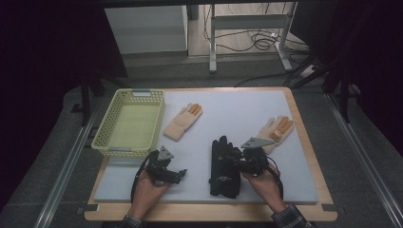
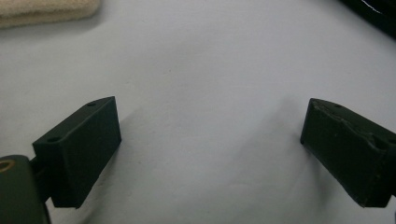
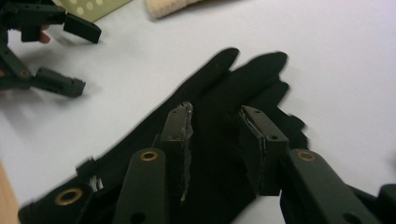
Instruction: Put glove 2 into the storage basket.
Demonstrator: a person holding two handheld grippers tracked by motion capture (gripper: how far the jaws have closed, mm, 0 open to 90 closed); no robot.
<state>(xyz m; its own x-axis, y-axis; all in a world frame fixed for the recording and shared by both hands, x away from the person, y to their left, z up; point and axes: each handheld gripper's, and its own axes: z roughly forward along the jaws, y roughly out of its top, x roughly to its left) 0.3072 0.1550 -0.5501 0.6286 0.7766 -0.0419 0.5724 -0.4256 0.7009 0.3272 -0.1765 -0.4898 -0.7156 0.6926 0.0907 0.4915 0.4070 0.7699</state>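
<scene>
A: Black gloves (image 1: 225, 166) noted flat on the white counter (image 1: 266, 109), toward the near edge and right of centre. Long axis runs away from the person, cuffs near, fingertips far.

B: Position relative to the right tongs (image 1: 237, 157)?

A: Directly under them. In the right gripper view the right tongs (image 3: 215, 140) are seen part open above the black gloves (image 3: 219, 121), over the palm, with dark cloth between the jaws. No pinch by the pads can be made out; the tongs are judged released. Whether the cloth is brushed cannot be told.

B: Left tongs (image 1: 172, 172)?

A: Spread wide, nothing between them, resting low beside the gloves on their left, apart from them. In the left gripper view bare counter (image 2: 201, 70) lies between the jaws. The right hand (image 1: 260, 178) is clearly the nearer one; the left hand (image 1: 148, 189) is idle.

B: Surroundings?

A: A yellow basket (image 1: 129, 122) at far left, empty. A cream glove (image 1: 183, 122) is laid between basket and black gloves; a second cream glove (image 1: 274, 130) lies just beyond the right tongs, near the right edge.

B: Obstructions?

A: None on the gloves themselves. A carry toward the basket would pass over the left tongs and the nearer cream glove; that is judged the only crowding.
</scene>
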